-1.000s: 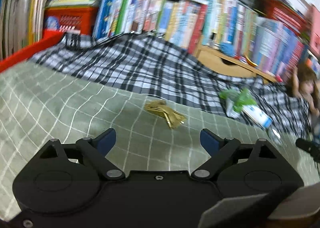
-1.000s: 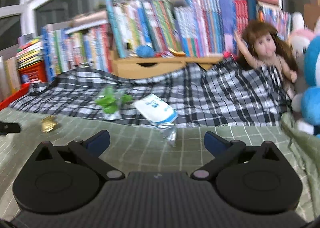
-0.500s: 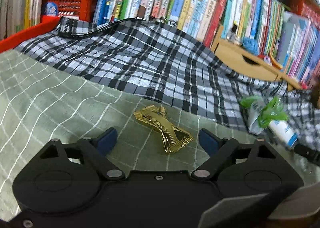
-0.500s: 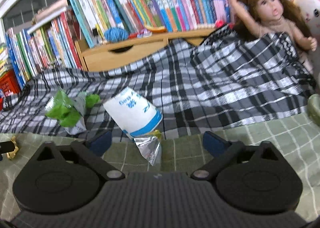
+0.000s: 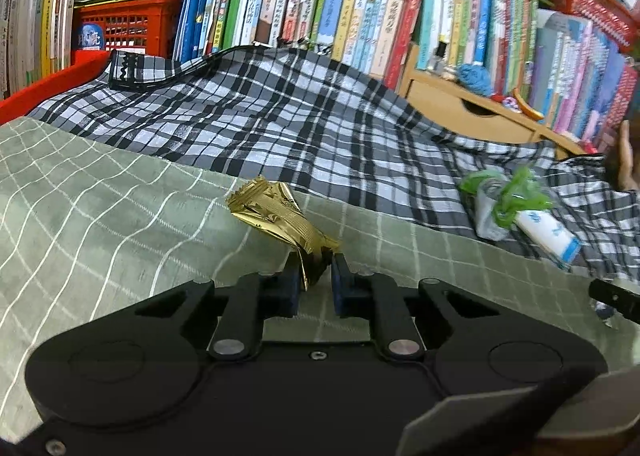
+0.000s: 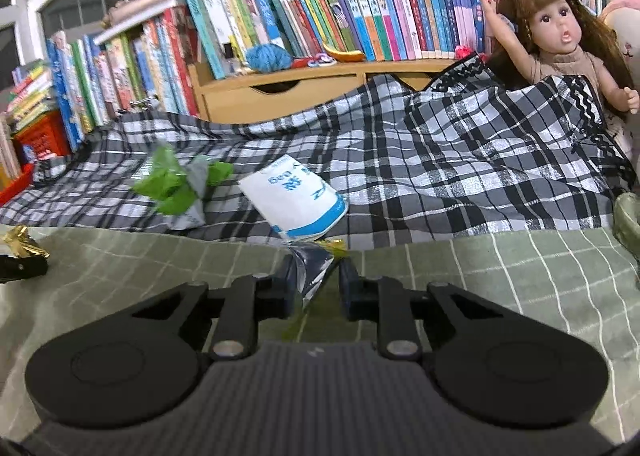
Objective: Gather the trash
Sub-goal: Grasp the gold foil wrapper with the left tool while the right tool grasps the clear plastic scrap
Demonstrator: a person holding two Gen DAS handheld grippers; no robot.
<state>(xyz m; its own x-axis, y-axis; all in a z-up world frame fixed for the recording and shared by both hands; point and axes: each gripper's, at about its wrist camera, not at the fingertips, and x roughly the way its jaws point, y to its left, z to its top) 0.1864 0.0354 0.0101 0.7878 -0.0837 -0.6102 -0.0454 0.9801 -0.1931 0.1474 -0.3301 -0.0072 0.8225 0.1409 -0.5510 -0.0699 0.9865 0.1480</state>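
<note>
A crumpled gold foil wrapper [image 5: 280,216] lies on the green checked sheet [image 5: 100,216], and my left gripper [image 5: 315,272] is shut on its near end. My right gripper [image 6: 316,276] is shut on the silver foil end [image 6: 311,268] of a white and blue packet [image 6: 296,202] that rests across the edge of the plaid blanket [image 6: 440,176]. A green and clear crumpled wrapper [image 6: 176,184] sits just left of that packet; in the left wrist view the same green wrapper [image 5: 504,200] and white packet [image 5: 548,232] lie at the right.
Rows of books [image 5: 320,16] and a wooden drawer unit [image 6: 280,92] line the back. A red crate [image 5: 128,24] stands at the far left. A doll [image 6: 560,36] leans at the right behind the blanket. The green sheet [image 6: 480,276] spreads toward me.
Both grippers moved forward and went from open to shut: the left one closed on the gold wrapper, the right one on the packet's silver end.
</note>
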